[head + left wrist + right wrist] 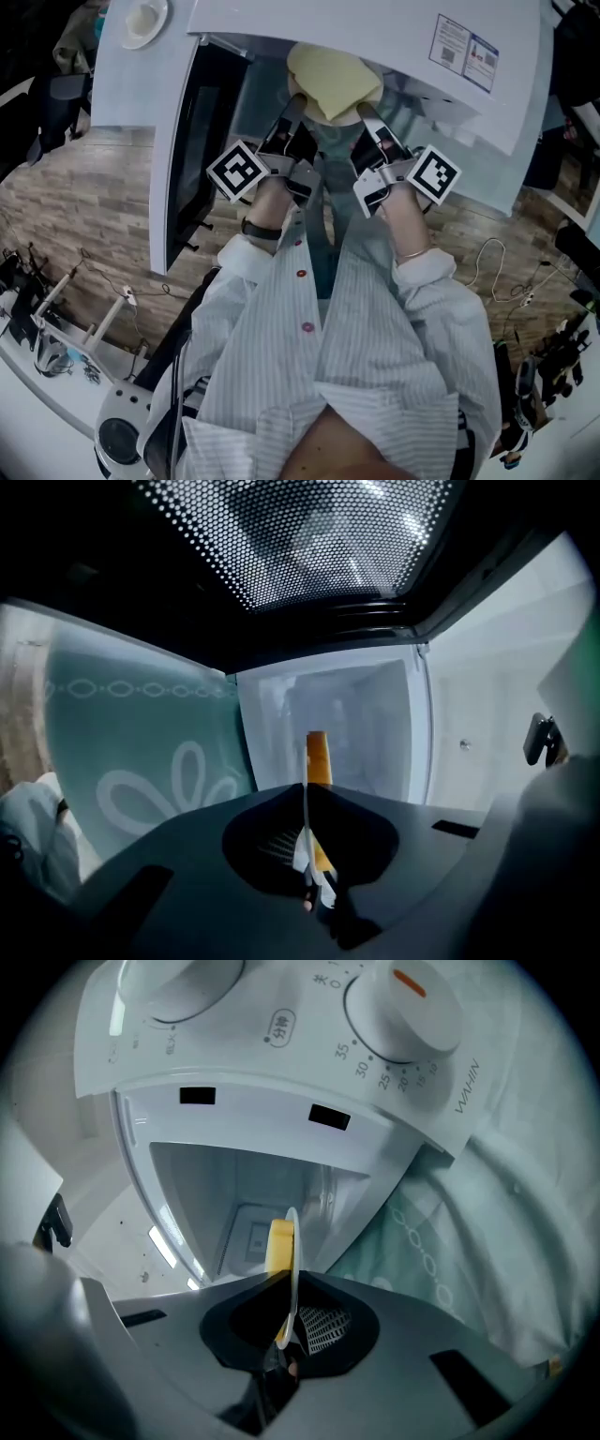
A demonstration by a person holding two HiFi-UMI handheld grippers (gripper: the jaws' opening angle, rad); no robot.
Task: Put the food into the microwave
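Striped sleeves (422, 309) nearest; left gripper (298, 99) and right gripper (363, 110) fingers (375, 131) pinch the yellow food's (333, 80) white plate (293, 1251); we keep it level entering the white microwave (375, 28).

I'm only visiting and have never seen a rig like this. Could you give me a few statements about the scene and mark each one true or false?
1. The left gripper and the right gripper hold the same plate by its rim. True.
2. The door of the microwave is shut. False: it stands open, swung to the left in the head view.
3. The food on the plate is yellow. True.
4. The right gripper's jaws stand wide apart with nothing between them. False: they are closed on the plate's rim.
5. The microwave has round dials on its front. True.
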